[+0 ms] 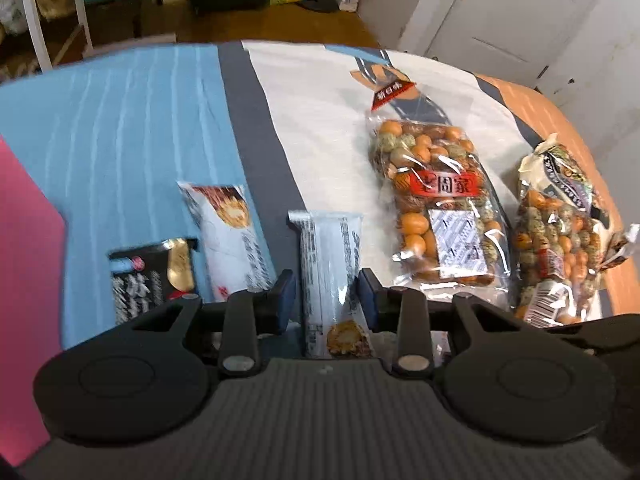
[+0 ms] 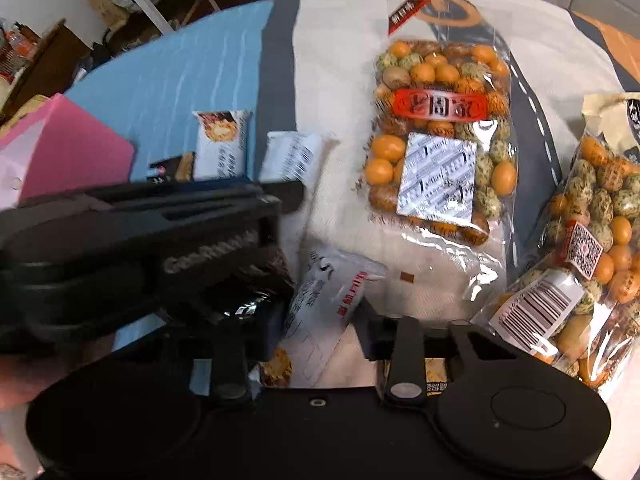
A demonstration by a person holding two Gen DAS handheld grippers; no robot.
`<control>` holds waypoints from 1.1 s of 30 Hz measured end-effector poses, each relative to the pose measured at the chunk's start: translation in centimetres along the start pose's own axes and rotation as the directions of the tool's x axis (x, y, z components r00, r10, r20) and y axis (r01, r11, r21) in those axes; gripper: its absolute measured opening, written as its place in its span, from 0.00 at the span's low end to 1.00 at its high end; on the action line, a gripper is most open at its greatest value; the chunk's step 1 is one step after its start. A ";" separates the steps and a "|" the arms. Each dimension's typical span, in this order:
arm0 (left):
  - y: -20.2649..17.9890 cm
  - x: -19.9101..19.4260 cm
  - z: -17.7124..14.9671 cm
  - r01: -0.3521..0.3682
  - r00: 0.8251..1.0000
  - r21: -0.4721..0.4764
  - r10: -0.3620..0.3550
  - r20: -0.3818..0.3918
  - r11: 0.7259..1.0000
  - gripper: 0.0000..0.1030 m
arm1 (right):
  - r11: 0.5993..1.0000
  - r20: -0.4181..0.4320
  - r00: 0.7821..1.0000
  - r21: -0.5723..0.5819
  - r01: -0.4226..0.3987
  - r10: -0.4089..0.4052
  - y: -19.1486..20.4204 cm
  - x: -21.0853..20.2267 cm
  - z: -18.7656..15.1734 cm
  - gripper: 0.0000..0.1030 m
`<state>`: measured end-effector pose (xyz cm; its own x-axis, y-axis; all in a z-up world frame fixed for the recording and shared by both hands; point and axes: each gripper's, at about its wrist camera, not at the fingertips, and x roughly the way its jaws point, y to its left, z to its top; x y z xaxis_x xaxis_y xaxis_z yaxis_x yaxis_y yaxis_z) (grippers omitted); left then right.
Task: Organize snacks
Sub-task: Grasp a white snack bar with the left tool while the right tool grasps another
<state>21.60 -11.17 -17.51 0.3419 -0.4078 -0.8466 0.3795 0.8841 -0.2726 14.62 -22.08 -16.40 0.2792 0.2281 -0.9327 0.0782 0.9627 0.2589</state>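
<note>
My left gripper (image 1: 327,296) points down at a patterned cloth and is shut on a white snack bar (image 1: 326,264), with a blue pad at each long edge. My right gripper (image 2: 322,332) is shut on a second white snack packet (image 2: 332,300), which is crumpled and tilted. The left gripper's black housing (image 2: 140,248) lies just left of it, over the first white bar (image 2: 294,156). Another white bar (image 1: 226,236) and a dark packet (image 1: 148,280) lie to the left. Two clear bags of coated nuts (image 1: 436,200) (image 1: 560,248) lie to the right.
A pink box (image 1: 24,280) stands at the left edge of the blue, grey, white and orange cloth (image 1: 140,120). The cloth's far edge drops to a wooden floor with shelves and bags; a white door is at the right. Part of a hand (image 2: 16,384) shows lower left.
</note>
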 end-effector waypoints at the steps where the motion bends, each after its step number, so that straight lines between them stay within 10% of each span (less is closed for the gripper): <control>1: 0.1 0.3 0.0 0.013 1.000 -0.005 -0.013 -0.013 1.000 0.32 | 1.000 0.004 1.000 -0.004 0.003 -0.003 0.2 -0.1 0.1 0.34; 13: 0.9 0.0 -0.4 0.015 1.000 -0.083 -0.014 0.009 0.996 0.22 | 0.980 0.026 0.998 0.190 -0.054 0.050 -3.6 -0.5 1.0 0.38; 33: -1.0 -5.6 -1.0 -0.017 0.999 -0.053 0.019 0.042 0.998 0.22 | 0.997 0.111 0.991 -0.017 -0.079 0.080 -0.8 -3.9 -0.4 0.30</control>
<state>18.38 -9.52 -12.93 0.3851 -0.4002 -0.8316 0.3273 0.9017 -0.2825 13.09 -23.65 -13.07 0.3888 0.2872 -0.8754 0.0393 0.9442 0.3271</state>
